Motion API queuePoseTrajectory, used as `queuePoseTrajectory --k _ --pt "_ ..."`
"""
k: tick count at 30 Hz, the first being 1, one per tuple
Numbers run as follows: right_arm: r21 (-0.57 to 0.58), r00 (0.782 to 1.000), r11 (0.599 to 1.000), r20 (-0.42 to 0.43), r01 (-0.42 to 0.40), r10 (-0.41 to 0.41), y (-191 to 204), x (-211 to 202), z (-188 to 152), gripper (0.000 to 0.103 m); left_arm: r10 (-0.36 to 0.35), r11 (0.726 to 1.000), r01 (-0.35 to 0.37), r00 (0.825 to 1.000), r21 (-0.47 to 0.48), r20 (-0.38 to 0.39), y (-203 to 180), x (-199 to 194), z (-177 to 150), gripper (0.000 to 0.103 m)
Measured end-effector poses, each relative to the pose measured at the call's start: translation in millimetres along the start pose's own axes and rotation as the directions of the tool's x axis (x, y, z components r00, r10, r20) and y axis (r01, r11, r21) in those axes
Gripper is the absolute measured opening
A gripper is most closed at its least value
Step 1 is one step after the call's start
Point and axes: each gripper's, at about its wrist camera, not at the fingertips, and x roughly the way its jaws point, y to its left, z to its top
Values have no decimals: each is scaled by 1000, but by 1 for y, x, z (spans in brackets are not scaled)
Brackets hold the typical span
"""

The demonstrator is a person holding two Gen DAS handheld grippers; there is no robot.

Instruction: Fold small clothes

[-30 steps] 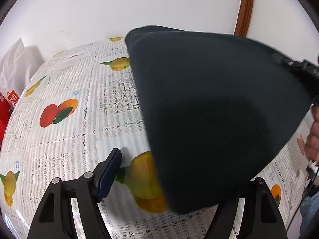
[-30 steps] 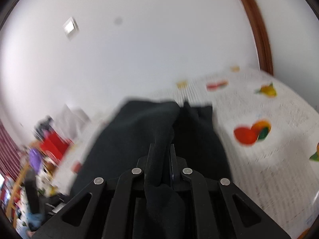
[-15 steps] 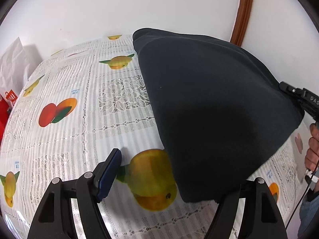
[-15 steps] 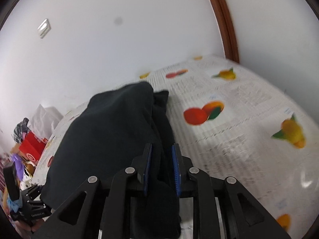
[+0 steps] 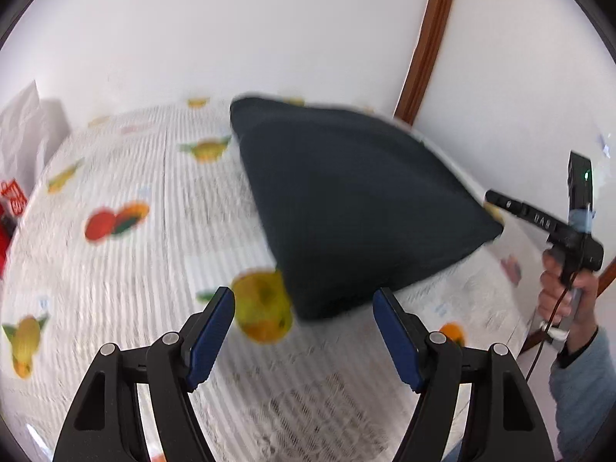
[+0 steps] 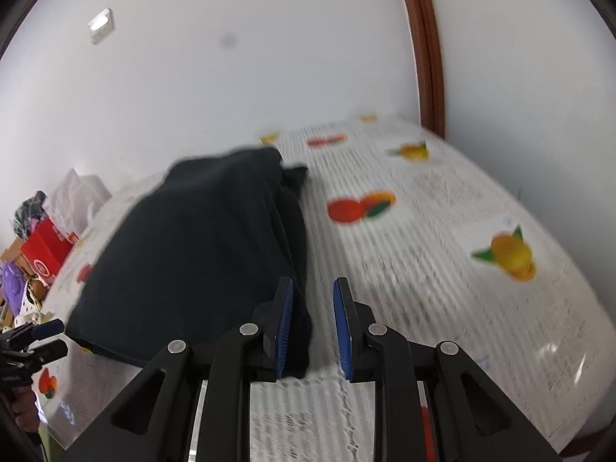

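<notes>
A dark folded garment [image 5: 346, 208] lies on the fruit-print tablecloth [image 5: 134, 269]. In the left wrist view my left gripper [image 5: 304, 331] is open and empty, its blue pads just short of the garment's near corner. In the right wrist view the same garment [image 6: 200, 250] lies ahead to the left. My right gripper [image 6: 312, 327] is open, its left finger beside the garment's near edge, nothing between the pads. The right gripper also shows in the left wrist view [image 5: 539, 223], held by a hand at the garment's right corner.
A white wall and a brown door frame [image 5: 427, 38] stand behind the table. White bags [image 5: 27, 134] and red packaging [image 6: 46, 250] sit beyond the table's left end. The left gripper shows at the left edge of the right wrist view [image 6: 30, 342].
The right gripper was shut on the garment and has opened, letting it go. The garment has dropped flat onto the table. The left gripper has drawn back from the garment.
</notes>
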Motion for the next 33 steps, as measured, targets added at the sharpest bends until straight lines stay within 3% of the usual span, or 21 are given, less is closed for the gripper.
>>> queuePoseTrajectory --k 3,8,10,13,16,20,28,33 --pt "-41 999 999 28 -23 25 14 -5 5 22 38 999 -38 999 0 27 0 5 22 72" --pt "-100 997 994 -61 44 -50 17 21 -14 21 140 989 -138 990 57 -28 3 44 28 72" --pt "-81 996 996 -72 41 -47 9 19 -20 22 130 991 -127 988 43 -82 9 58 16 73" --pt "-105 994 994 -106 28 -39 4 13 -15 22 91 996 -89 992 24 -88 14 60 12 73" --pt "-116 996 993 -89 17 -28 7 9 5 26 56 998 -55 995 17 -79 16 54 25 72" --pt "-148 997 989 -79 -30 19 23 25 43 27 88 995 -86 995 44 -37 18 53 50 72" --pt "-72 981 993 -175 -97 83 39 99 103 35 65 998 -65 996 11 -56 38 79 90 73" --pt "-3 959 996 -271 -90 86 43 161 128 43 -3 1000 2 993 -7 -115 39 106 96 73"
